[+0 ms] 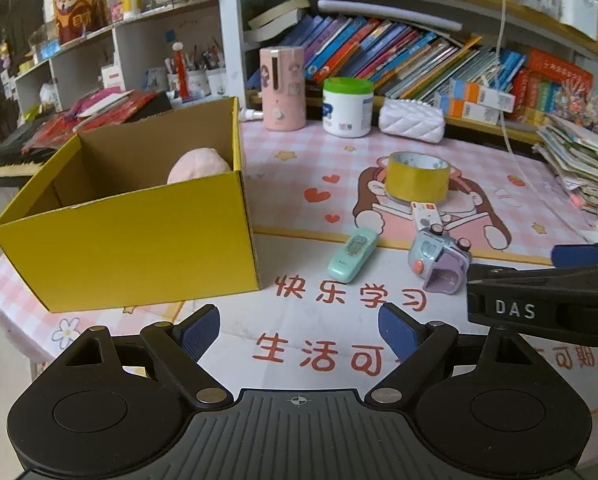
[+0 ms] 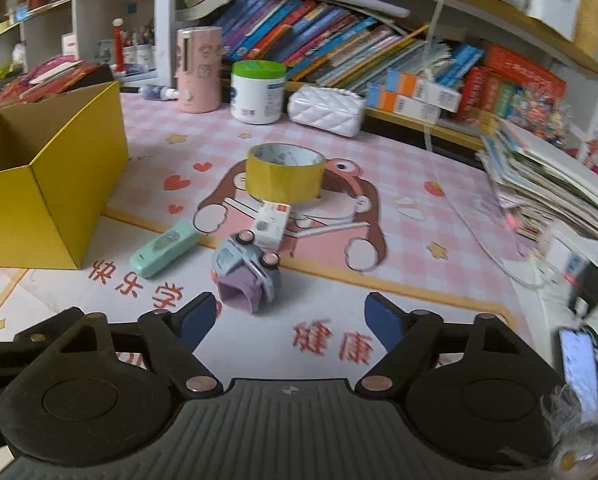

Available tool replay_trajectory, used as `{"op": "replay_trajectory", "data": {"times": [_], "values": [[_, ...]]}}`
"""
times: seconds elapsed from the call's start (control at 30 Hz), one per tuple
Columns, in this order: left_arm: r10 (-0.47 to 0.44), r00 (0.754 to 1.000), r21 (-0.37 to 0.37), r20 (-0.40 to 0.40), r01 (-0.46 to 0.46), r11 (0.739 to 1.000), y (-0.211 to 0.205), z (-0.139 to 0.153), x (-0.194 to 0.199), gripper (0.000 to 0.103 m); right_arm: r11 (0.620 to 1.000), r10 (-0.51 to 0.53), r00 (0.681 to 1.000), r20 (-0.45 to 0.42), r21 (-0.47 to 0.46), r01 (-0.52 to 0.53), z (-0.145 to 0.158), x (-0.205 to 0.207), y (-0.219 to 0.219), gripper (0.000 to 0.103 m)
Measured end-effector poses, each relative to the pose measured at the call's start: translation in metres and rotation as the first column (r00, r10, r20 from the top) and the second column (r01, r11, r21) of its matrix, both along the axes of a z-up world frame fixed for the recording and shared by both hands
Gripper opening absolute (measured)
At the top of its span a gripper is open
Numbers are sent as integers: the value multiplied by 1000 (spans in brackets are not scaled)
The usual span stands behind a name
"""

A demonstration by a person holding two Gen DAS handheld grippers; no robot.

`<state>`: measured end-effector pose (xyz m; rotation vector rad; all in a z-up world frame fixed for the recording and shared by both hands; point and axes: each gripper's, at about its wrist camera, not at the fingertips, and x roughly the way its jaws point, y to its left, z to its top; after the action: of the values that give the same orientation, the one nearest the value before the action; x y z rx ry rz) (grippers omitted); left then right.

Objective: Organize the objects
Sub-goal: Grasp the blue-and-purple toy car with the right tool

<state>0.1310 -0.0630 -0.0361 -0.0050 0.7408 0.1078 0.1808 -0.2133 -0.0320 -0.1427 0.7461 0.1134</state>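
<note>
An open yellow cardboard box (image 1: 139, 240) stands at the left of the desk, with a pink plush thing (image 1: 198, 165) inside; the box also shows in the right wrist view (image 2: 47, 200). On the pink mat lie a yellow tape roll (image 1: 417, 178) (image 2: 285, 178), a small white carton (image 1: 426, 216) (image 2: 272, 222), a mint green device (image 1: 353, 255) (image 2: 165, 248) and a purple and blue toy (image 1: 439, 262) (image 2: 246, 276). My left gripper (image 1: 299, 332) is open and empty, in front of the box. My right gripper (image 2: 289, 320) is open and empty, just short of the toy.
A pink cylinder (image 1: 282, 88), a white tub with a green lid (image 1: 347, 108) and a white quilted pouch (image 1: 413, 120) stand at the back, under shelves of books. A stack of papers (image 2: 551, 188) sits at the right, with a phone (image 2: 579, 364) at the near right.
</note>
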Motion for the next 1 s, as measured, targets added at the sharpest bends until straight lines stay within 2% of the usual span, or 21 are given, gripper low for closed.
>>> {"op": "replay_trajectory", "data": {"times": [0.13, 0.4, 0.63, 0.73, 1.0], "values": [[31, 999, 10, -29, -31, 999, -2, -3, 7, 89, 998, 70, 997, -37, 1, -70, -9, 19, 4, 70], [105, 992, 37, -64, -103, 994, -3, -6, 8, 89, 978, 204, 975, -92, -23, -207, -34, 53, 17, 66], [153, 985, 52, -83, -149, 987, -2, -7, 6, 89, 973, 229, 964, -135, 26, -228, -50, 73, 14, 48], [136, 987, 44, -88, -132, 990, -5, -6, 8, 89, 972, 234, 964, -129, 48, -229, -50, 74, 11, 48], [43, 995, 19, -90, -41, 999, -28, -9, 24, 88, 980, 158, 987, 24, 120, -160, -16, 64, -19, 47]]}}
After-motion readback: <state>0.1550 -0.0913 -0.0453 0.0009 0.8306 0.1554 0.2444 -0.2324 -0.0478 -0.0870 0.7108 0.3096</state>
